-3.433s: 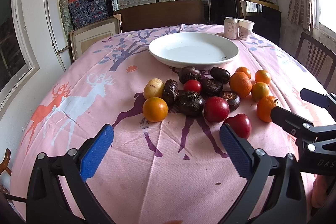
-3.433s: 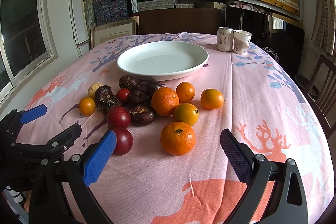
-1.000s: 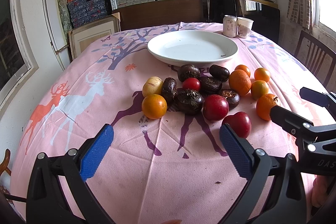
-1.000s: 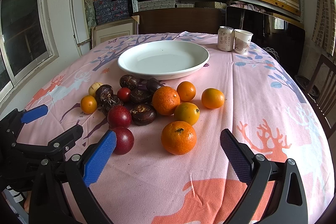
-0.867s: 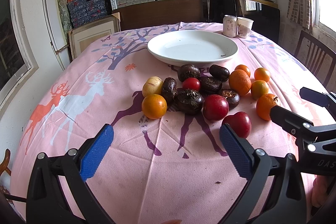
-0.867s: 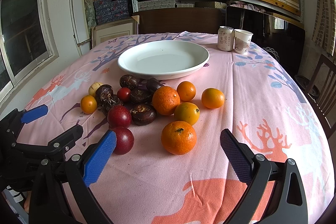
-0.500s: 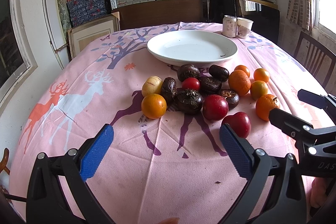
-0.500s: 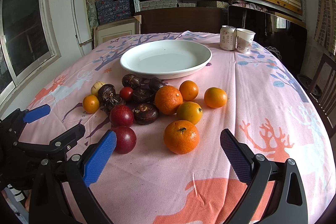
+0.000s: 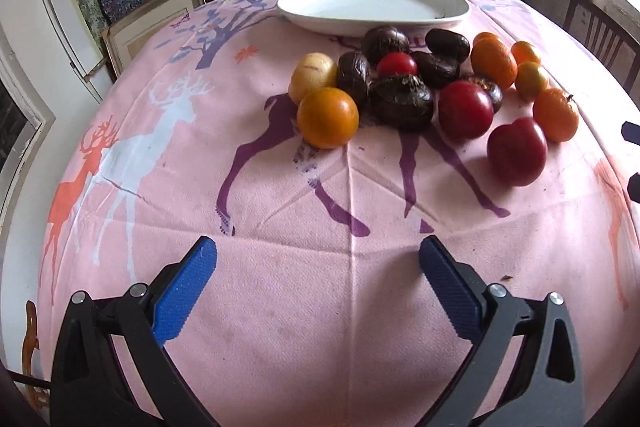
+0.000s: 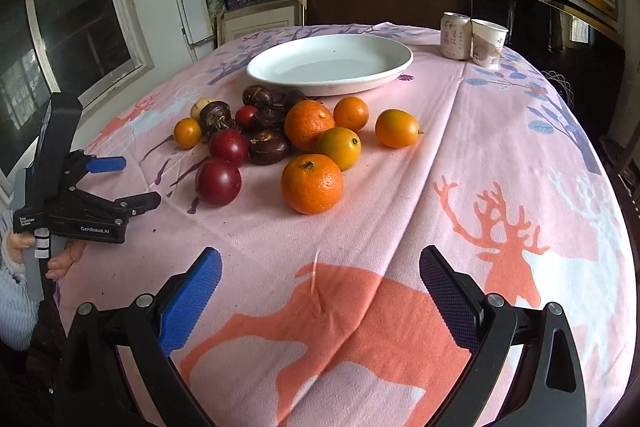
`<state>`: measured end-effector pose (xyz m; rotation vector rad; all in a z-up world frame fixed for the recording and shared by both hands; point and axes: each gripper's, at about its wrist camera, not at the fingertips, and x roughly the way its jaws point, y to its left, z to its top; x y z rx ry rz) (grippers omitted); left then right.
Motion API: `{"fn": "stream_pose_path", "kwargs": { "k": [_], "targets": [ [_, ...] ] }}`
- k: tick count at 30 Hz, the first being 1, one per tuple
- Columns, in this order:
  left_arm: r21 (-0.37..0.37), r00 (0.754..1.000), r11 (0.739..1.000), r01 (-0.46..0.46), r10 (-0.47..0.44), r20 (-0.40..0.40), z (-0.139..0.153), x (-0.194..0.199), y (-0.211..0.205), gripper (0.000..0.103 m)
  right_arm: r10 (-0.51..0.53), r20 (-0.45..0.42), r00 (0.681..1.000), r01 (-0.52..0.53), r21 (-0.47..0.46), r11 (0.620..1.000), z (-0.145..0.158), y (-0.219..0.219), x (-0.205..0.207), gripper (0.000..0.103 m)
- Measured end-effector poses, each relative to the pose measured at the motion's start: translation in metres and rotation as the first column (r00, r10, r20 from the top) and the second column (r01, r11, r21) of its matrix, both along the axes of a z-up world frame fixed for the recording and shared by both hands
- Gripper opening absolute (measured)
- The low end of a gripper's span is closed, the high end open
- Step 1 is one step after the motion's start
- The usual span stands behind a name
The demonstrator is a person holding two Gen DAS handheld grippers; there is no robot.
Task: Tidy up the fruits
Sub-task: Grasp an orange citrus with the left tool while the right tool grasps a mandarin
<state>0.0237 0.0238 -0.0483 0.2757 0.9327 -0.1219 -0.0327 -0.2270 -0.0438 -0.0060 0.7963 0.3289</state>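
Note:
A heap of fruit lies on the pink tablecloth in front of an empty white plate point(image 9: 372, 7) point(image 10: 332, 67). Nearest my left gripper point(image 9: 318, 263) are an orange fruit point(image 9: 327, 117), a dark brown fruit point(image 9: 401, 101) and two red fruits point(image 9: 465, 109) point(image 9: 516, 151). A yellow fruit point(image 9: 312, 71) sits behind. In the right wrist view a large orange point(image 10: 312, 183) lies closest to my right gripper point(image 10: 320, 275), with more oranges point(image 10: 309, 125) and dark fruits point(image 10: 269, 146) behind. Both grippers are open and empty, short of the pile.
A can point(image 10: 454, 35) and a paper cup point(image 10: 489, 42) stand at the table's far right. A hand point(image 10: 60, 255) holds the left gripper point(image 10: 120, 183) at the table's left edge. A chair point(image 9: 600, 39) stands to the right; shelves fill the back wall.
Both grippers have moved forward and lower toward the fruit, so the pile looks closer. The right gripper has drawn away from the left one. No fruit has moved.

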Motion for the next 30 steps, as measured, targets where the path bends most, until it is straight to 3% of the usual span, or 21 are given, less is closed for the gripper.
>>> {"fn": "stream_pose_path", "kwargs": {
  "k": [2,5,6,8,10,14,16,17,19,20,25,27,28,30],
  "targets": [
    [-0.02,0.999,0.999,0.032,-0.032,-0.003,-0.001,0.001,0.004,0.099,0.005,-0.008,1.0,-0.005,-0.025,1.0,-0.001,0.005,0.005,0.1],
    [-0.148,0.996,0.989,0.028,-0.039,-0.074,-0.006,0.009,0.022,0.099,-0.003,-0.02,1.0,0.003,-0.032,0.999,-0.002,0.009,0.02,0.1],
    [-0.157,0.996,0.987,0.038,-0.049,-0.071,-0.005,0.009,0.022,0.099,-0.005,-0.027,1.0,0.005,-0.023,1.0,-0.002,0.01,0.026,0.1],
    [-0.116,0.995,0.99,0.075,-0.083,-0.063,-0.002,0.008,0.018,0.099,-0.009,-0.044,0.999,0.009,0.001,1.0,-0.004,0.012,0.038,0.1],
    [-0.083,0.998,0.994,0.066,-0.067,-0.001,0.005,0.013,0.018,0.099,-0.018,-0.063,0.998,0.02,0.026,0.999,-0.006,0.014,0.05,0.1],
    [-0.162,0.999,0.986,0.032,-0.027,0.03,0.015,0.037,0.024,0.099,-0.035,-0.095,0.995,0.042,0.075,0.996,-0.012,0.013,0.067,0.1],
    [-0.149,0.999,0.988,0.032,-0.026,0.04,0.015,0.049,0.02,0.097,-0.034,-0.117,0.993,0.047,0.113,0.992,-0.015,0.008,0.07,0.1],
    [-0.142,0.999,0.989,0.041,-0.035,0.038,0.014,0.054,0.017,0.094,-0.039,-0.123,0.992,0.055,0.132,0.99,-0.015,0.005,0.071,0.1],
    [-0.149,0.998,0.987,0.06,-0.06,0.007,0.009,0.066,0.009,0.059,-0.043,-0.138,0.989,0.066,0.163,0.984,-0.018,0.0,0.073,0.097],
    [-0.163,0.997,0.984,0.068,-0.071,-0.013,0.007,0.07,0.007,0.054,-0.041,-0.148,0.988,0.066,0.17,0.983,-0.019,-0.001,0.074,0.094],
    [-0.214,0.996,0.973,0.082,-0.085,-0.003,0.006,0.076,0.006,0.05,-0.018,-0.15,0.989,0.042,0.155,0.987,-0.019,0.006,0.076,0.088],
    [-0.217,0.996,0.972,0.091,-0.093,0.002,0.005,0.075,0.004,0.043,-0.009,-0.147,0.989,0.031,0.145,0.989,-0.019,0.009,0.078,0.079],
    [-0.217,0.995,0.972,0.095,-0.096,0.006,0.006,0.074,0.003,0.038,-0.005,-0.147,0.989,0.026,0.138,0.99,-0.019,0.011,0.078,0.068],
    [-0.219,0.995,0.971,0.099,-0.099,0.012,0.005,0.073,0.002,0.038,-0.004,-0.145,0.989,0.022,0.119,0.993,-0.019,0.014,0.079,0.05]
  ]
}}
